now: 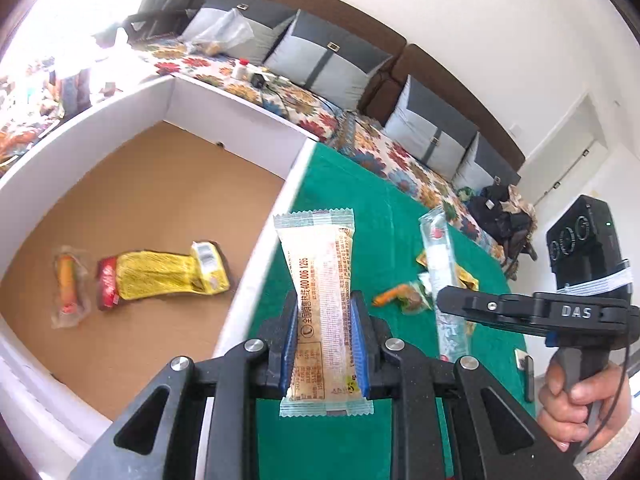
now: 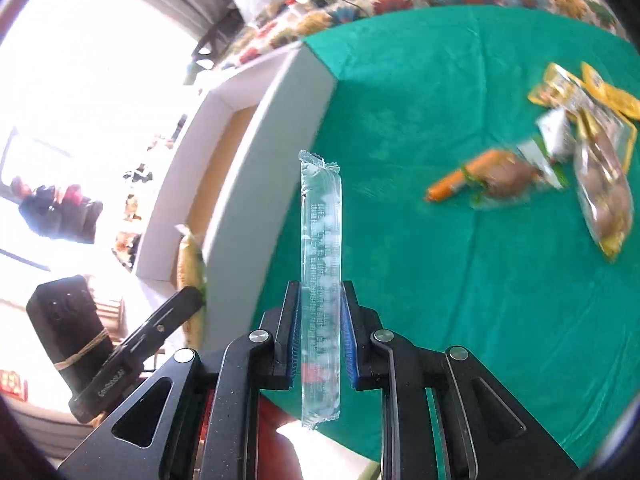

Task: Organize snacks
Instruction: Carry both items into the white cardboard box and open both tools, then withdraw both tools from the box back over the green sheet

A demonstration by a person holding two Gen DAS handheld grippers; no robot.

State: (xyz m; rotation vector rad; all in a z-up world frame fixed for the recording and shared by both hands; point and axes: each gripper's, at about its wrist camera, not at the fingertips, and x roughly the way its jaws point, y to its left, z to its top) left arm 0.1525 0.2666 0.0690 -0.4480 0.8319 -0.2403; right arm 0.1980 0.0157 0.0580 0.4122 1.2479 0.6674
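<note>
Gripping a tan snack bar lengthwise, the left gripper sits nearer the white box at its left; the right gripper clamps a clear packet.

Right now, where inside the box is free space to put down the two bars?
The box's brown floor is bare from the yellow packet and the sausage packet up to the far white wall. On the green cloth, the crowded part is the snack pile.
</note>
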